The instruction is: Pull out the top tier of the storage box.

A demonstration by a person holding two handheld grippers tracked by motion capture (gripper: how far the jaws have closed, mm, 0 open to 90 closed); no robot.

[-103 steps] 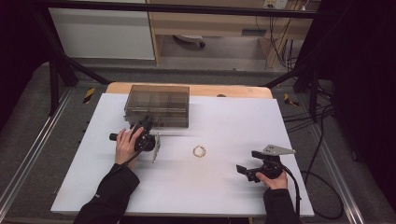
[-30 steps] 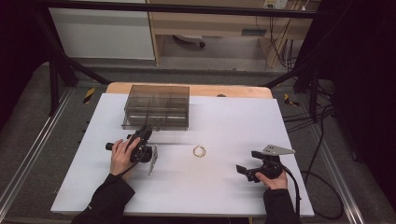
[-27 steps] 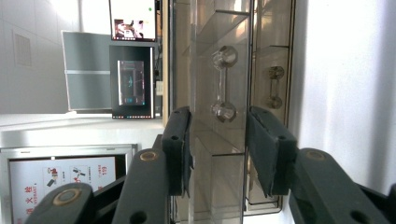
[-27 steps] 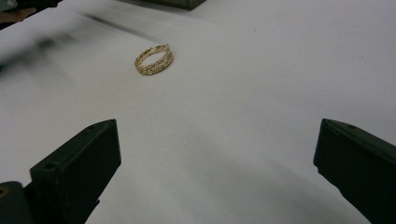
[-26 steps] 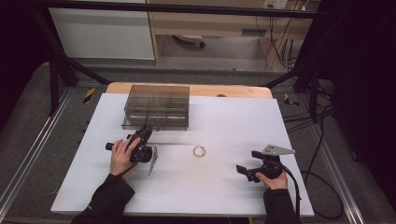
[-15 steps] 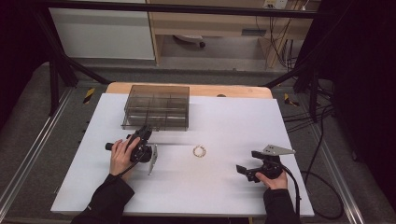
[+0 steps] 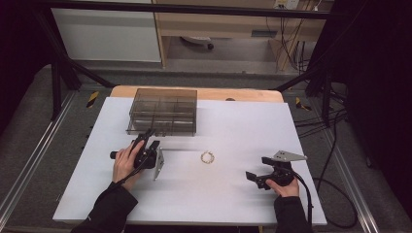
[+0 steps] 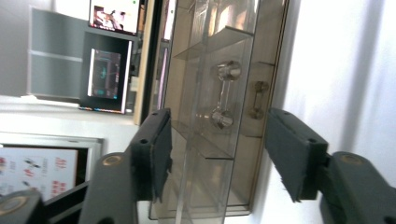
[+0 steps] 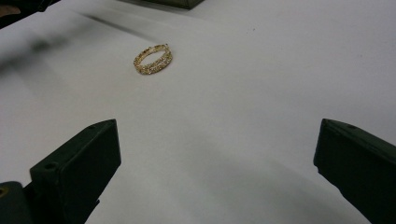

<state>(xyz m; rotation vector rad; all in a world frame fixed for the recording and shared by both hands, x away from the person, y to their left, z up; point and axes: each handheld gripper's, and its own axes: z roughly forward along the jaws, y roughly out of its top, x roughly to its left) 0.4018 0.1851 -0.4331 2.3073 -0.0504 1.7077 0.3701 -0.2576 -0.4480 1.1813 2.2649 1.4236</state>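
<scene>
Two grippers: we hold both with jaws apart, empty.
Left gripper (image 8: 217,158): facing organizer box (image 7: 163,111) handle.
Right gripper (image 9: 217,163): aimed at bracelet (image 9: 152,59).

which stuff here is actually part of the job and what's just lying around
Part of the job:
- clear drawer box, which the open left gripper faces
- its drawer handle, ahead between the jaws
- gold bracelet, ahead of the open right gripper

Just around:
- white table
- cables on the floor
</scene>
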